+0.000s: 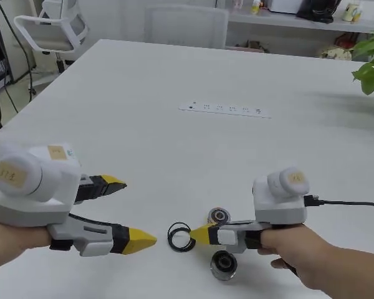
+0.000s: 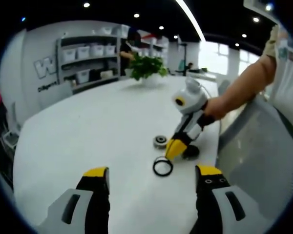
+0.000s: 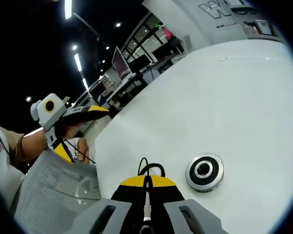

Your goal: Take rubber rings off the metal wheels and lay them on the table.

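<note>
Rubber ring (image 1: 169, 237) is off & lies on the surface (image 1: 193, 149) between the two claws. Its edge is pinched in the clenched right claw (image 1: 199, 235). Either side of that claw sit 2 wheels: far wheel (image 1: 219, 216) looks bare metal, near wheel (image 1: 224, 264) is dark-rimmed, prob. still wearing its ring. So approx. half done. Count: 1 loose ring (poss. 2 overlapped, can't tell), 2 wheels. Left claw (image 1: 128, 210) is released, empty.
</note>
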Action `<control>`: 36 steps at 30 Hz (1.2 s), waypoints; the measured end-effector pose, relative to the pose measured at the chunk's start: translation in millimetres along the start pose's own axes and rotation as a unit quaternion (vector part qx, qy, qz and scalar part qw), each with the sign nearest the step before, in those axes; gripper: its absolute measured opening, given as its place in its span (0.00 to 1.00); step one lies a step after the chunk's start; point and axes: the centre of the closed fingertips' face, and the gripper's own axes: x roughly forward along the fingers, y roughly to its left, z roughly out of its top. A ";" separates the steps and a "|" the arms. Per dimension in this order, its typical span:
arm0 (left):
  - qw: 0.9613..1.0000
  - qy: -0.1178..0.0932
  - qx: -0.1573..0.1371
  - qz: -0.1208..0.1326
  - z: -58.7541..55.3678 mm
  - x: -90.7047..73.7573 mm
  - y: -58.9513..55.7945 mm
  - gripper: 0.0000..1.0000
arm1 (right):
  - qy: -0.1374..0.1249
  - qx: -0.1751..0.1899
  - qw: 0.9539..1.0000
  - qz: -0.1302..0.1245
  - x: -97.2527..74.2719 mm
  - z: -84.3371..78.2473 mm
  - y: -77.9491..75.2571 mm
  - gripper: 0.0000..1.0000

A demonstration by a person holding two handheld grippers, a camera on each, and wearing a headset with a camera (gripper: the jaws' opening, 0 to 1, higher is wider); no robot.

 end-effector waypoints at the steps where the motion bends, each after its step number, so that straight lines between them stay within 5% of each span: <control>1: 1.000 0.000 0.000 0.000 -0.1 0.1 -0.2 0.72 | 0.000 0.001 1.000 -0.001 0.1 -0.3 -0.4 0.00; 23: 1.000 0.014 -0.007 -0.011 -6.6 5.2 -4.7 0.72 | 0.013 -0.012 1.000 -0.015 -3.2 -7.7 -6.3 0.04; 36: 1.000 0.020 -0.008 -0.018 -6.6 3.3 -9.8 0.72 | -0.023 -0.029 0.999 -0.018 -24.2 12.4 -1.5 0.08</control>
